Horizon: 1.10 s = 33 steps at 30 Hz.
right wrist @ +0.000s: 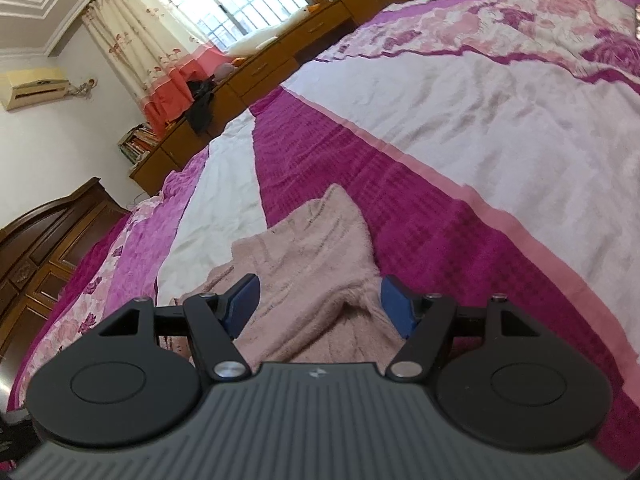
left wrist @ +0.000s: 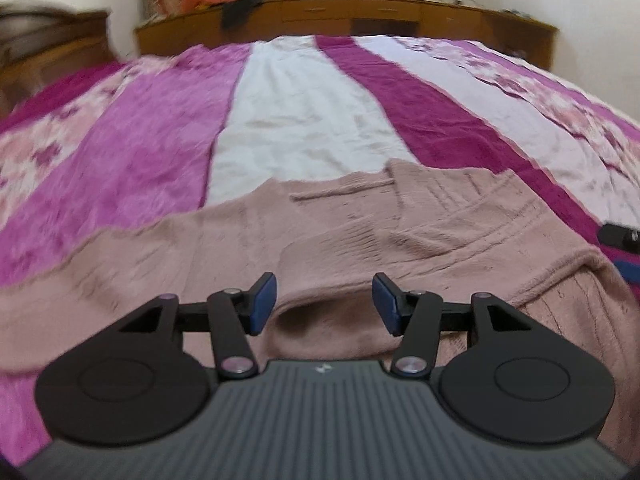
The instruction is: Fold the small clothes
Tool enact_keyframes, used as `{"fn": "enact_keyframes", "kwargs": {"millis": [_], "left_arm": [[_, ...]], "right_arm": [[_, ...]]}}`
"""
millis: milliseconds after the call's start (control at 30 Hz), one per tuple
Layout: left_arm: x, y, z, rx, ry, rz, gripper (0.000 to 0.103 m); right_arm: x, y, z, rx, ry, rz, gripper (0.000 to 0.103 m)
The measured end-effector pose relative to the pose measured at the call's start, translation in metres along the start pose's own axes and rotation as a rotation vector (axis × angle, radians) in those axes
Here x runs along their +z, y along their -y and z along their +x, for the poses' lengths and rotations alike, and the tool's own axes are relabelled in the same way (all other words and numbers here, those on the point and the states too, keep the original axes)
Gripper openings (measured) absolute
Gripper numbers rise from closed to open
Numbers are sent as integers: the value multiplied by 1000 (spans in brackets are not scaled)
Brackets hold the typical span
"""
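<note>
A dusty-pink knitted garment (left wrist: 360, 232) lies spread and rumpled on a bed covered by a magenta, pink and white striped floral blanket (left wrist: 160, 140). No finished fold shows, so the folding seems barely begun. The left gripper (left wrist: 324, 304) hovers low over the knit, jaws open and empty. The right gripper (right wrist: 318, 306) hangs over the garment's far end, jaws open around a raised ridge of cloth. Beyond stand wooden cabinets (right wrist: 280, 52) and a curtained window (right wrist: 240, 0).
</note>
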<state>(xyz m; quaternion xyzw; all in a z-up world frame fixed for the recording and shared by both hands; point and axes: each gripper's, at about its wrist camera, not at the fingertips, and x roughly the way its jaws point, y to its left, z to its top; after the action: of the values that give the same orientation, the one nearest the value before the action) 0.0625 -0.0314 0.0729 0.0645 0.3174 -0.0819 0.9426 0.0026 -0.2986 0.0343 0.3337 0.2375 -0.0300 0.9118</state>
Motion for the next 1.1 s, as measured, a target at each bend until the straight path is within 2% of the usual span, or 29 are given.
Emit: {"fn": "enact_keyframes", "kwargs": {"millis": [133, 233, 533, 767, 833, 867, 967, 1100], "left_arm": [[0, 15, 19, 14, 3, 94, 55], [-3, 19, 30, 27, -17, 126, 55], [-18, 23, 22, -35, -8, 224, 55], [-21, 25, 30, 45, 11, 281, 56], [-19, 21, 27, 42, 37, 257, 36], [-17, 18, 24, 24, 47, 235, 23], [-11, 6, 14, -1, 86, 161, 9], [-5, -12, 12, 73, 95, 108, 8]], "right_arm": [[0, -6, 5, 13, 5, -30, 74], [-3, -8, 12, 7, -11, -49, 74], [-17, -9, 27, -19, -17, -126, 75], [-21, -9, 29, -19, -12, -158, 75], [-22, -8, 29, -19, -10, -164, 75], [-23, -8, 29, -20, -10, -166, 75], [-24, -9, 30, -22, -8, -173, 76], [-24, -9, 30, -23, -6, -178, 76]]}}
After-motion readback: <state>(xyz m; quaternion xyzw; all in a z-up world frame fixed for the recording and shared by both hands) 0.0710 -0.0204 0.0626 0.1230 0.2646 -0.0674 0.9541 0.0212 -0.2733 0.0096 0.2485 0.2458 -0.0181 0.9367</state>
